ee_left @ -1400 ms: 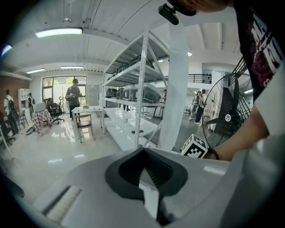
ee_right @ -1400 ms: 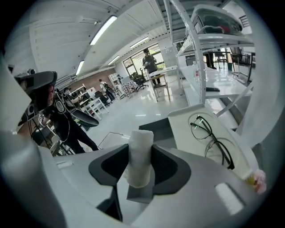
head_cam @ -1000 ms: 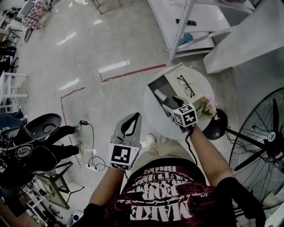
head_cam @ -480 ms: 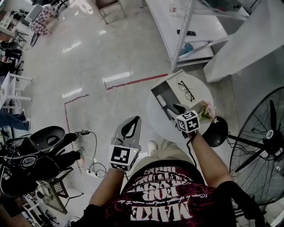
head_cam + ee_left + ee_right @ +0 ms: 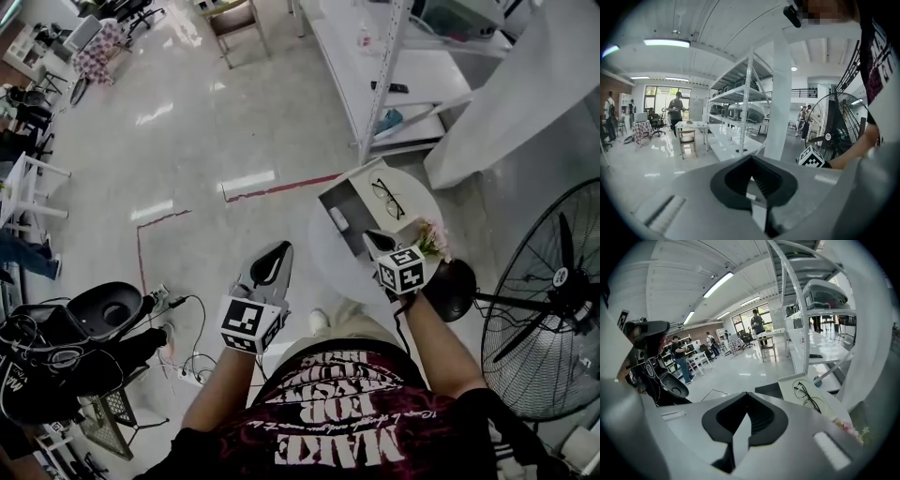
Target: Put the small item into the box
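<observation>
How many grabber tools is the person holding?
2. The left gripper hangs over the floor, jaws shut. The right gripper is over the round table, next to the box, jaws shut too. None seem hidden.

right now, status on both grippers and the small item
Left gripper shut, empty. Right gripper shut, empty, near box. Small white item lies inside box. Nothing in the way.

Bright, even indoor light from ceiling tube lights, white glare streaks on the glossy floor, shadows faint, gripper views fisheye-bowed with black vignetted corners, left gripper and right gripper slightly soft near the lens.
</observation>
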